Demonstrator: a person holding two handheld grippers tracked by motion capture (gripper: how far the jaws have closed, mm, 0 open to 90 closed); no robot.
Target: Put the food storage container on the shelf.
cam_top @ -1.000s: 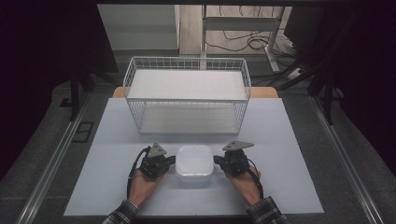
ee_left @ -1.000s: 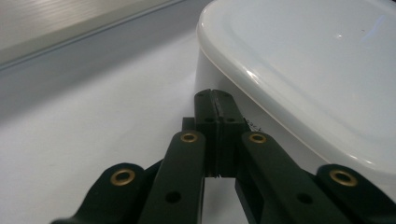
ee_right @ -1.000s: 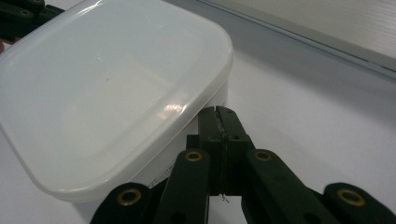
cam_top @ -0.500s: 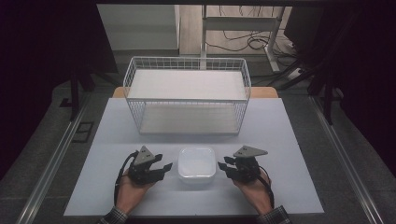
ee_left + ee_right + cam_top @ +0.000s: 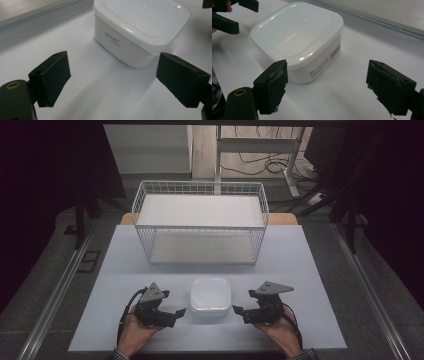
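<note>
A white, square plastic container with a lid (image 5: 210, 295) sits on the white table top near the front edge. My left gripper (image 5: 175, 303) is just to its left and my right gripper (image 5: 243, 301) just to its right, both pointing at it and apart from it. Both pairs of jaws have just been opening and hold nothing. In the left gripper view the left gripper (image 5: 115, 75) is open, with the container (image 5: 140, 27) ahead of it. The right gripper (image 5: 329, 85) is likewise open short of the container (image 5: 297, 37), with the left gripper (image 5: 229, 15) beyond.
A white wire basket (image 5: 200, 227) with a flat white bottom stands at the back middle of the table (image 5: 300, 270). Dark floor, metal rails and a desk frame with cables surround the table.
Both grippers were shut against the container's sides. They have let go, opened, and drawn back outward to left and right. The container stays in place.
</note>
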